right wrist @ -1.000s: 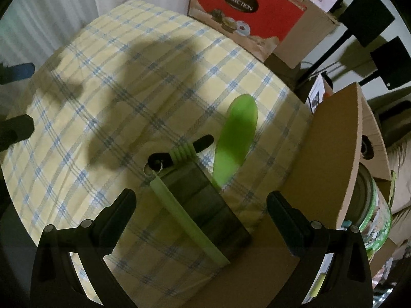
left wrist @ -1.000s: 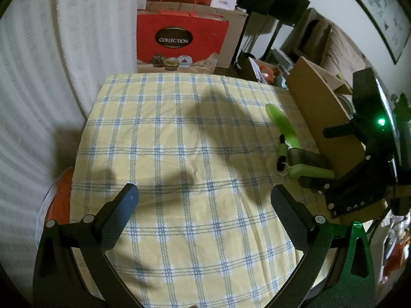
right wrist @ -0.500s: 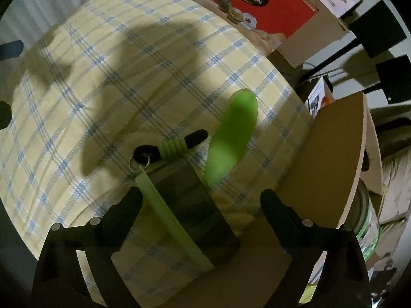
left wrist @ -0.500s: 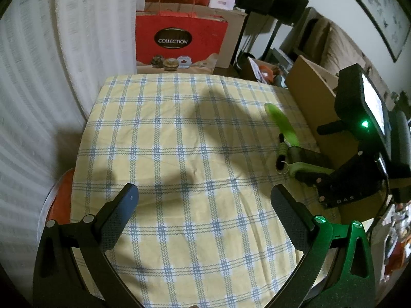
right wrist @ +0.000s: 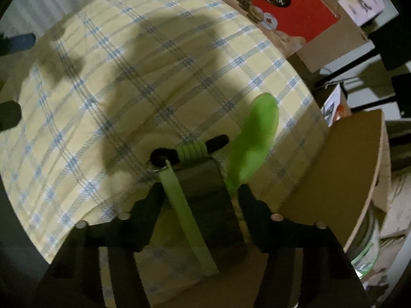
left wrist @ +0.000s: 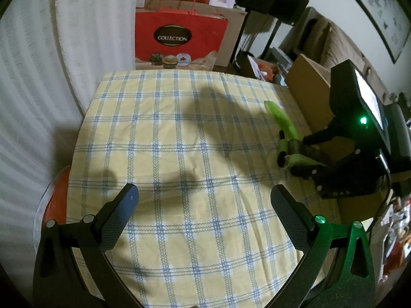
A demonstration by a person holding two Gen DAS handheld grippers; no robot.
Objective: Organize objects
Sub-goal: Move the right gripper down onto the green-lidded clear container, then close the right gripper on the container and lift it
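A dark pouch with a light green strap (right wrist: 205, 200) lies at the right edge of the yellow checked tablecloth (right wrist: 128, 82). A black and green rod (right wrist: 190, 148) lies across its far end, and a green spoon (right wrist: 254, 138) sticks out beside it. My right gripper (right wrist: 200, 192) has its jaws closed on the pouch's sides. The pouch (left wrist: 298, 154) and spoon (left wrist: 281, 120) also show in the left wrist view, with the right gripper (left wrist: 303, 161) on them. My left gripper (left wrist: 203, 195) is open and empty above the cloth's near part.
A cardboard box (right wrist: 346, 179) stands right of the pouch, with a glass jar (right wrist: 367, 246) behind it. A red "Collection" bag (left wrist: 179, 38) and boxes stand beyond the table's far edge. A white curtain (left wrist: 38, 77) hangs at the left.
My right gripper has moved down and forward over the pouch and its jaws have closed from wide open onto the pouch's sides. My left gripper has stayed open and still.
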